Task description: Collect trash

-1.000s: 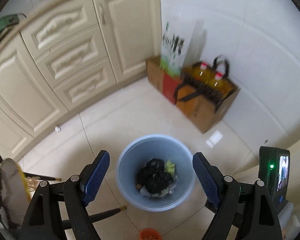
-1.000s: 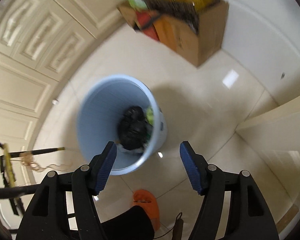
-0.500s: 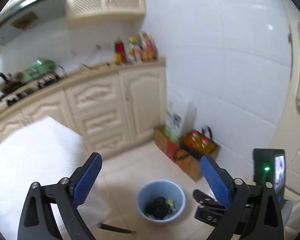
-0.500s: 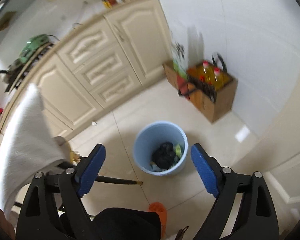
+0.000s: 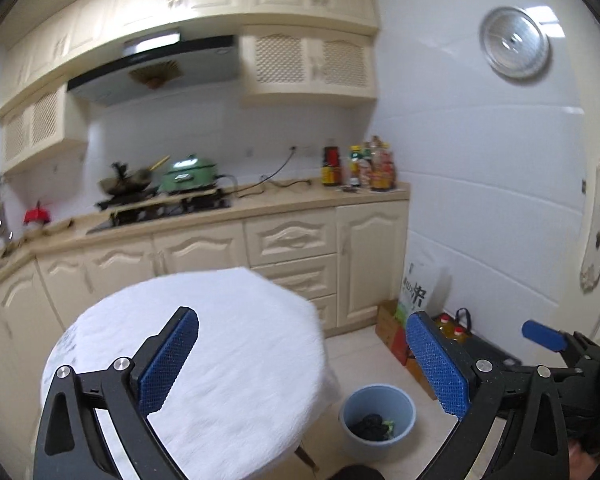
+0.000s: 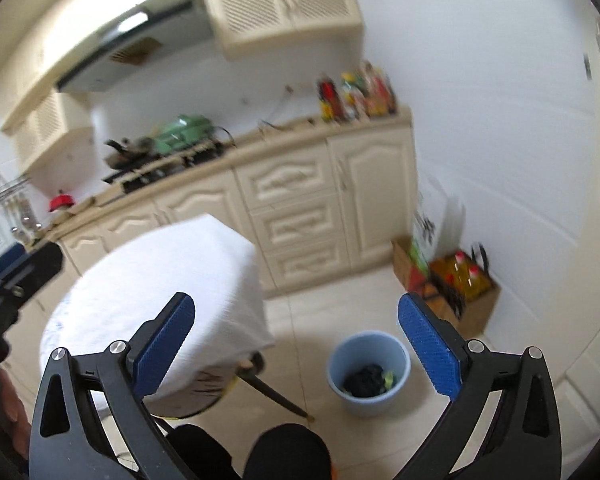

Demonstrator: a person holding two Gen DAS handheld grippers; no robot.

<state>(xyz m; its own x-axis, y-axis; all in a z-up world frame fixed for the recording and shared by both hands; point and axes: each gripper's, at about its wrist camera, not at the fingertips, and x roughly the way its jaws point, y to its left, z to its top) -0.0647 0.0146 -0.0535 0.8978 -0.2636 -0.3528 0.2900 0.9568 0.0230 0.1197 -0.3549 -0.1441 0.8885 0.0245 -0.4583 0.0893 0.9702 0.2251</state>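
Observation:
A light-blue bin (image 5: 380,446) (image 6: 366,406) stands on the tiled floor to the right of a round table, with a black bag (image 5: 369,429) (image 6: 365,376) and a bit of green trash inside. High above it, my left gripper (image 5: 300,344) has its jaws opening wide, and nothing is between the blue pads. My right gripper (image 6: 296,332) is likewise opening and empty, with the bin low between its fingers. One of its blue pads (image 5: 544,336) shows at the right edge of the left wrist view.
The round table with a white cloth (image 5: 240,360) (image 6: 160,272) fills the lower left. Cream cabinets and a counter hold a green pot (image 5: 188,176) and bottles (image 5: 356,168). Cardboard boxes with oil bottles (image 5: 452,332) (image 6: 464,280) stand by the wall. A person's dark legs (image 6: 292,452) are below.
Both grippers rose from just over the bin and tilted up, so the counter and wall cabinets came into view. The bin shrank low in both views. Both pairs of jaws spread wider.

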